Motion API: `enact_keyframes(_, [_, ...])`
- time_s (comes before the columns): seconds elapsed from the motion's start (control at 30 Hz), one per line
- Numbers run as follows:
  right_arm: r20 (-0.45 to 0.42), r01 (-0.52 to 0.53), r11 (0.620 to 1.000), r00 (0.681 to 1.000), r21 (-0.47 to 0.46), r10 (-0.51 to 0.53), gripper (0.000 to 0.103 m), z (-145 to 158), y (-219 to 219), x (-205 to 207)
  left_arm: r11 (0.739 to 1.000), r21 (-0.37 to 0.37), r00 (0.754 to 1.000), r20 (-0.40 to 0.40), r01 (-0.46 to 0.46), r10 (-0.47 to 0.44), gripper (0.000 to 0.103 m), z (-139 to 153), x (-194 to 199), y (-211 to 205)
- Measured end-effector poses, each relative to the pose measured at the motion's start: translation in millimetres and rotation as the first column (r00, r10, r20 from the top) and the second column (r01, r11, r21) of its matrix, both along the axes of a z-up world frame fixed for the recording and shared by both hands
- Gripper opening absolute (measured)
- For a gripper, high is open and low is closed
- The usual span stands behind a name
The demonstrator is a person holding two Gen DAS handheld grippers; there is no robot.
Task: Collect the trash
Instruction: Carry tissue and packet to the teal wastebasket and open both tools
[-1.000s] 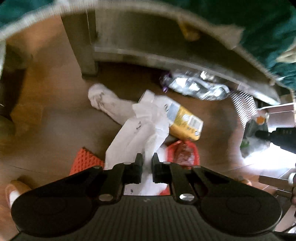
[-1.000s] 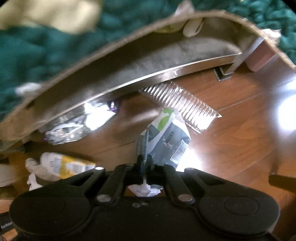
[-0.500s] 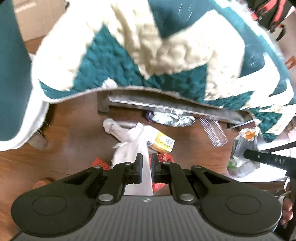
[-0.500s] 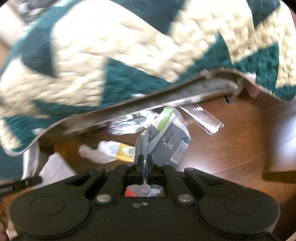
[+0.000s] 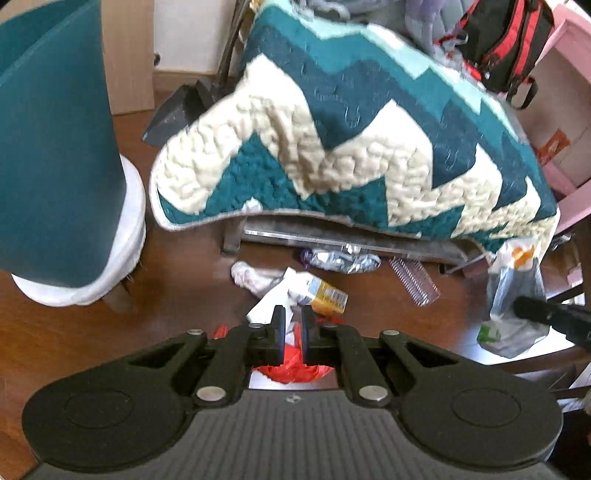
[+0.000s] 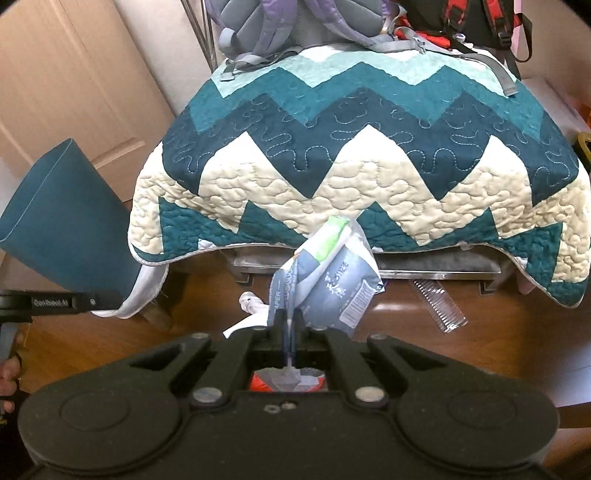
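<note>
My right gripper [image 6: 290, 323] is shut on a corner of a grey-blue and green plastic wrapper [image 6: 332, 284], which hangs above the wooden floor; the left wrist view shows the same wrapper [image 5: 513, 284] at the far right. The fingers of my left gripper [image 5: 291, 325] are almost together, and I see nothing clearly pinched between them. Below it on the floor lie a white paper [image 5: 264, 304], a yellow juice carton [image 5: 327, 295], a white cloth [image 5: 251, 277], a silver foil bag [image 5: 343, 258] and a clear ribbed tray [image 5: 413, 282]. A red wrapper [image 5: 291, 365] shows behind the fingers.
A teal and cream zigzag quilt [image 5: 351, 147] hangs over a low metal-framed bench, with the trash lying at its front edge. Backpacks [image 6: 295, 29] sit on top. A teal chair with a white skirt [image 5: 55, 166] stands to the left, and pink furniture [image 5: 569, 110] to the right.
Both grippers have risen well away from the floor, so the trash looks smaller and the quilt's top is in view. The right gripper has carried the wrapper up with it.
</note>
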State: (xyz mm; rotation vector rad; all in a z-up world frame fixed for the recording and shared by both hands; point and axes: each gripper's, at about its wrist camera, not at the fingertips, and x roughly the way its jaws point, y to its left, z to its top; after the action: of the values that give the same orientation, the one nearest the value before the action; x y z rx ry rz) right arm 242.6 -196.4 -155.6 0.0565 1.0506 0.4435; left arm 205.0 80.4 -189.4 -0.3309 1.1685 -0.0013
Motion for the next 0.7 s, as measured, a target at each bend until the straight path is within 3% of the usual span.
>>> enact_keyframes(0.27, [-0.044,-0.074,0.997,0.996,0.001,0.073,0.001,-51,14,29,0.997,-0.005,0.988,-0.136,0.077,-0.077,0.012,-72,43,-10])
enact_keyframes(0.37, [-0.077,-0.068,0.998,0.995,0.009,0.068,0.001,-73,13,43,0.995,-0.012,0.977,-0.191,0.097,-0.097,0.034,-107,65,-14])
enact_keyframes(0.43, [-0.089,-0.080,0.997,0.993,0.013,0.081,0.001,-82,13,51,0.994,-0.028,0.971,-0.214,0.107,-0.110,0.067,-129,78,-17])
enact_keyframes(0.47, [-0.085,-0.090,0.996,0.992,0.015,0.091,0.001,-84,14,54,0.993,-0.037,0.967,-0.227,0.109,-0.114,0.073,-142,86,-19])
enact_keyframes(0.7, [-0.129,-0.096,0.994,0.986,0.055,0.102,0.001,-95,15,65,0.996,-0.031,0.931,-0.355,0.082,-0.087,0.076,-236,121,-21])
